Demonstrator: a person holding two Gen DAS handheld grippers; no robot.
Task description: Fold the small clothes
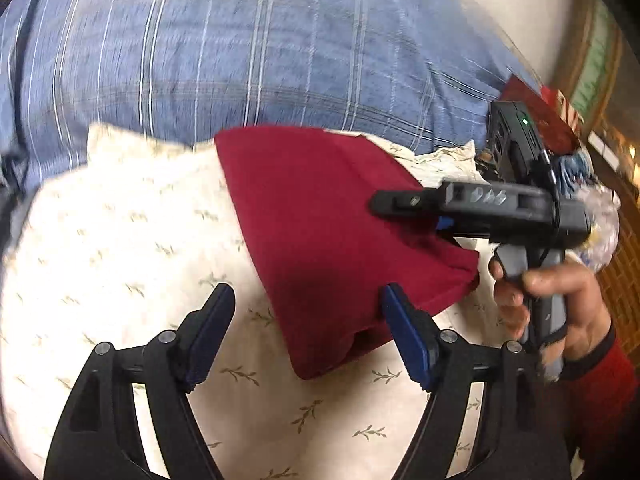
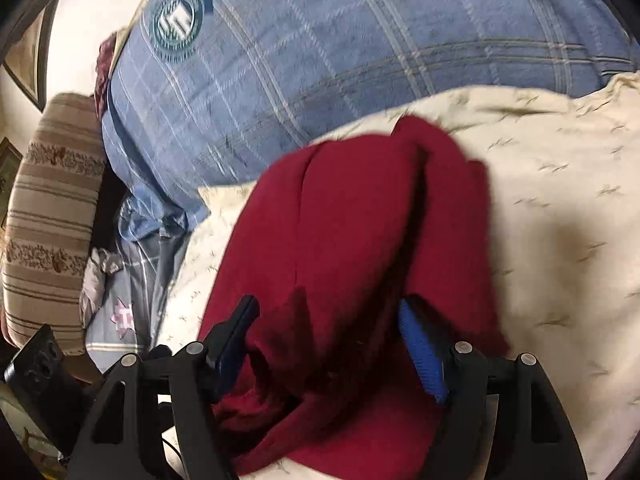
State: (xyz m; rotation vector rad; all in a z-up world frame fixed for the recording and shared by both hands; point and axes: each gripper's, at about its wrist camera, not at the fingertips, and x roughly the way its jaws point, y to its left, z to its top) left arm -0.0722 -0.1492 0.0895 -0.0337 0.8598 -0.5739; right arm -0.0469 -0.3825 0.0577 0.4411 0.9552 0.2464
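Observation:
A dark red garment (image 1: pixel 320 236) lies folded on a cream sheet with a leaf print (image 1: pixel 120 240). My left gripper (image 1: pixel 306 300) is open just in front of its near edge, with its right finger (image 1: pixel 404 328) touching the cloth. The right gripper (image 1: pixel 404 210) shows side-on in the left wrist view, over the garment's right part, held by a hand (image 1: pixel 560 300). In the right wrist view the red garment (image 2: pixel 352 240) bunches between the open fingers of the right gripper (image 2: pixel 328 320); the jaws stand wide apart around the cloth.
A blue plaid pillow (image 1: pixel 280 48) lies behind the cream sheet and also shows in the right wrist view (image 2: pixel 320 60). A striped beige cushion (image 2: pixel 52 216) and a dark phone (image 2: pixel 36 376) sit at the left. Red and blue items (image 1: pixel 560 136) are piled at the right.

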